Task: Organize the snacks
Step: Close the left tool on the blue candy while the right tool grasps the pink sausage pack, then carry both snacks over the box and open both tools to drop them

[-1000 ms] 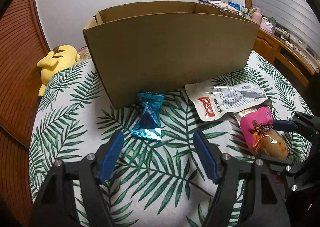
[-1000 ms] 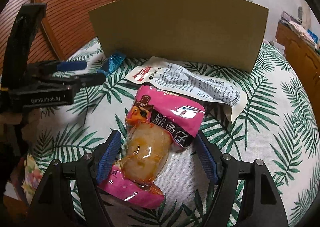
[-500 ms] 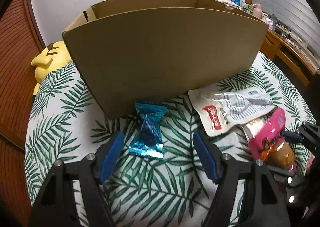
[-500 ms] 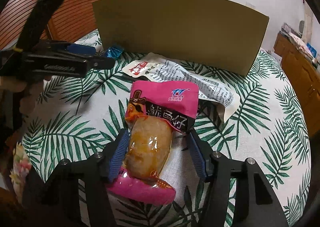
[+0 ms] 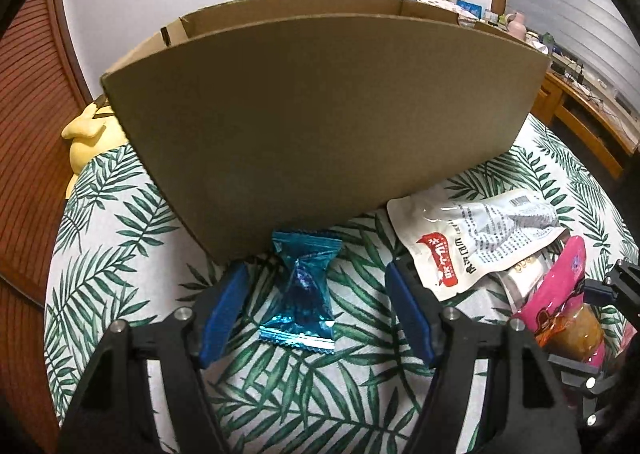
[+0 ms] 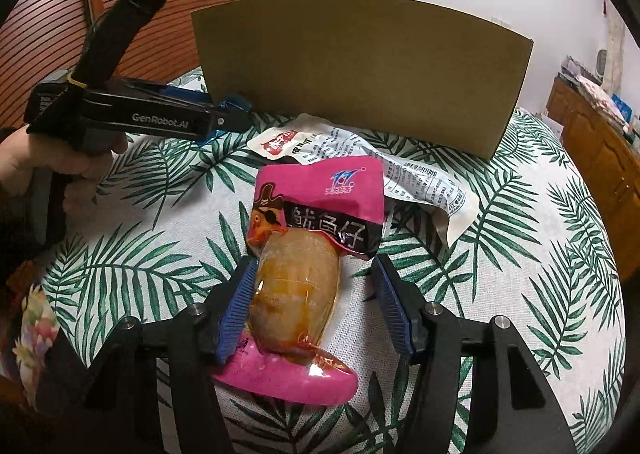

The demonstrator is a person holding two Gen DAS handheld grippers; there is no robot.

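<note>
Three snack packs lie on the palm-leaf tablecloth (image 5: 120, 254) in front of a tall cardboard box (image 5: 320, 114). Nearest the left gripper (image 5: 316, 294) is a blue foil candy wrapper (image 5: 302, 290), pinched at its waist, with crimped ends, its far end right at the foot of the box wall. To its right lies a flat white pouch (image 5: 476, 234) with a red label and black print, one corner tucked under the pink squid snack pack (image 6: 316, 254). That pink pack has a clear window showing an orange-brown lump, a pirate cartoon and white characters on a black band; its upper part overlaps the white pouch (image 6: 360, 150).

Open cloth spreads to the left of the candy and to the right of the pink pack, out to where the tablecloth curves away. The box wall stands close behind the candy and the pouch, closing off the far side. A yellow plush toy (image 5: 88, 130) peeks out at the box's left corner.

Left gripper: jaws wide apart, blue pads on either side of the candy wrapper, neither touching it. In the right wrist view a hand (image 6: 60, 158) holds this gripper low over the cloth, tips at the box's foot.

Right gripper (image 6: 314, 306): jaws part open around the clear window of the pink pack; the left pad (image 6: 236, 314) lies against the pack's side, the right pad (image 6: 392, 310) stands just clear of it.
</note>
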